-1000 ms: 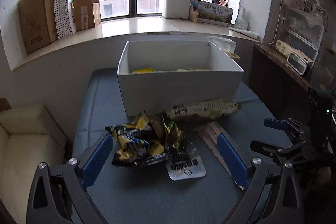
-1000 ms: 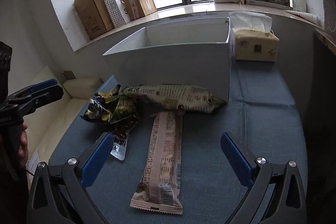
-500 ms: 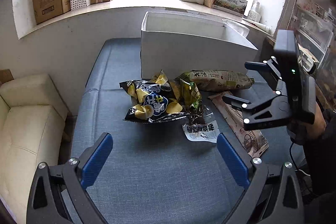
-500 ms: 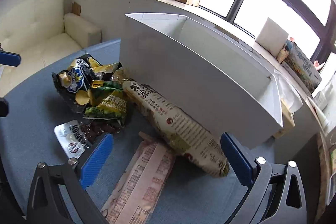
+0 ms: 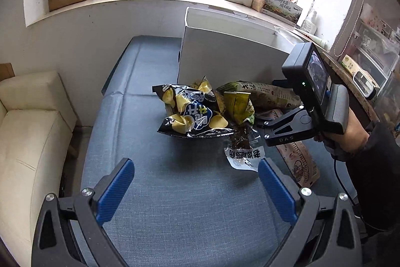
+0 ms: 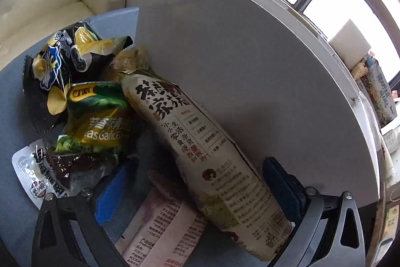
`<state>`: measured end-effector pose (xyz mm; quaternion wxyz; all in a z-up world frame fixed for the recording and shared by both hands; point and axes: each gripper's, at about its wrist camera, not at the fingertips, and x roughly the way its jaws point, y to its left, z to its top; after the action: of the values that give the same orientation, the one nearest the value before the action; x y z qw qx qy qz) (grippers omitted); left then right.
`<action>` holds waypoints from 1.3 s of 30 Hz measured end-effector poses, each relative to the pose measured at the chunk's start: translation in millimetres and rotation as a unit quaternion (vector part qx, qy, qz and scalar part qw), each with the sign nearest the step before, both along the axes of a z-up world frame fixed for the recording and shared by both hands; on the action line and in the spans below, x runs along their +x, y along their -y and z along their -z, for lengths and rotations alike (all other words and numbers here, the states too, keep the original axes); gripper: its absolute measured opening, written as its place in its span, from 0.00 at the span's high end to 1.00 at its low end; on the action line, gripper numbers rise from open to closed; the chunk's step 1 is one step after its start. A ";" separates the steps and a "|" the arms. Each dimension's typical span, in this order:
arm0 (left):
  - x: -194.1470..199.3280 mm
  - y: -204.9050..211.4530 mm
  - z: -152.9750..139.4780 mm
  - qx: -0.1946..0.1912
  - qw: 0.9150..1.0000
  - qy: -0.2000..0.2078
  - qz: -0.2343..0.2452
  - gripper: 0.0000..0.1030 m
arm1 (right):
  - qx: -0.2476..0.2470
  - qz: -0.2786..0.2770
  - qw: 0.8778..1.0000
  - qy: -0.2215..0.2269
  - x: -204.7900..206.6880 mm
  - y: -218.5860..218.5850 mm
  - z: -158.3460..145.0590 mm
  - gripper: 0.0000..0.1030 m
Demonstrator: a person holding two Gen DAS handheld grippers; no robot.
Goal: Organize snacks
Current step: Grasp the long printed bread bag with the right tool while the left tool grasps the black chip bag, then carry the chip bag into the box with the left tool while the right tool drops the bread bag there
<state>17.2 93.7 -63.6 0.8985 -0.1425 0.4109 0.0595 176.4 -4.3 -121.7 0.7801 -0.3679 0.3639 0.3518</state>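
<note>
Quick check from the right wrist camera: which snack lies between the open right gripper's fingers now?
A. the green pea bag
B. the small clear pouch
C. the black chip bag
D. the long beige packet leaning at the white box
D: the right gripper is open, its blue fingers on either side of the long beige packet that lies against the white box; the other snacks sit off to the left.

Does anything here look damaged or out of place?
Nothing looks spilled. The black chip bag is crumpled, and the snacks lie in a loose heap outside the white box. The cream packet leans against the box wall.
</note>
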 end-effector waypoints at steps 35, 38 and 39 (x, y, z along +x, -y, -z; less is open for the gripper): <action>124.2 -15.8 54.7 -0.038 0.997 -0.065 -0.015 0.22 | 0.373 0.183 0.908 -0.042 -78.1 187.7 -104.4 0.65; 110.8 -17.1 45.4 -0.036 0.998 -0.046 -0.016 0.22 | 0.383 0.185 0.903 -0.059 -77.1 191.2 -98.7 0.65; 105.6 -15.4 41.3 -0.034 0.999 -0.040 -0.014 0.22 | 0.388 0.187 0.900 -0.065 -76.9 192.0 -97.3 0.65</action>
<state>122.8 109.1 -104.9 0.8753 -0.1762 0.4458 0.0639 99.5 -196.3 -24.3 0.8870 0.0625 0.3102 0.3363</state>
